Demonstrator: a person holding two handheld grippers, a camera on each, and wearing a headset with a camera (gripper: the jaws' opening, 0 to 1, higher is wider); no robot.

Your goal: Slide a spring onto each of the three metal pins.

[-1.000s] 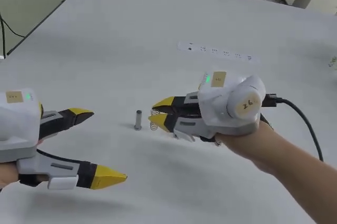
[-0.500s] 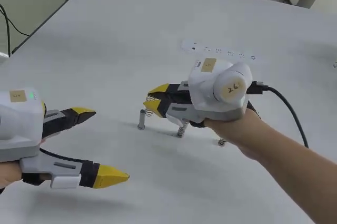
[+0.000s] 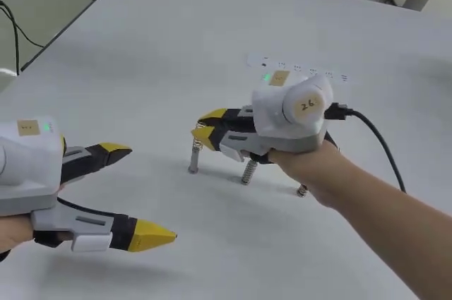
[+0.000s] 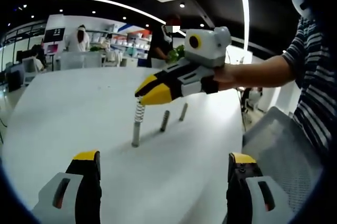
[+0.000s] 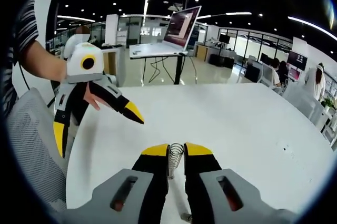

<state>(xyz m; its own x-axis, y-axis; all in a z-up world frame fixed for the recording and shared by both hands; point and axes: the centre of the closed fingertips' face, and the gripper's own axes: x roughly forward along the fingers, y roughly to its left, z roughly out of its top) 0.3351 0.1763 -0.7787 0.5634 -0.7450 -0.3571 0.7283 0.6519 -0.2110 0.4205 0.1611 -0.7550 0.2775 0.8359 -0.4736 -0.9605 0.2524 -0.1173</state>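
Note:
Three metal pins stand in a row on the white table [image 3: 141, 53]. My right gripper [image 3: 201, 130] is shut on a small spring [image 3: 198, 143] and holds it upright at the top of the left pin [image 3: 193, 164]. In the left gripper view the spring [image 4: 139, 112] sits on the pin [image 4: 136, 138] under the right gripper [image 4: 152, 91]. The middle pin [image 3: 248, 171] and the right pin [image 3: 302, 190] show coils. The spring [image 5: 176, 156] is pinched between my right jaws. My left gripper [image 3: 138, 190] hangs open and empty at the near left.
A white power strip [image 3: 300, 73] lies behind the pins. The right gripper's black cable [image 3: 378, 145] trails to the right over the arm. Chairs, desks and people stand beyond the table edge in the gripper views.
The right gripper has lifted the spring from beside the left pin on the table and brought it over that pin's top. The left gripper has stayed in place.

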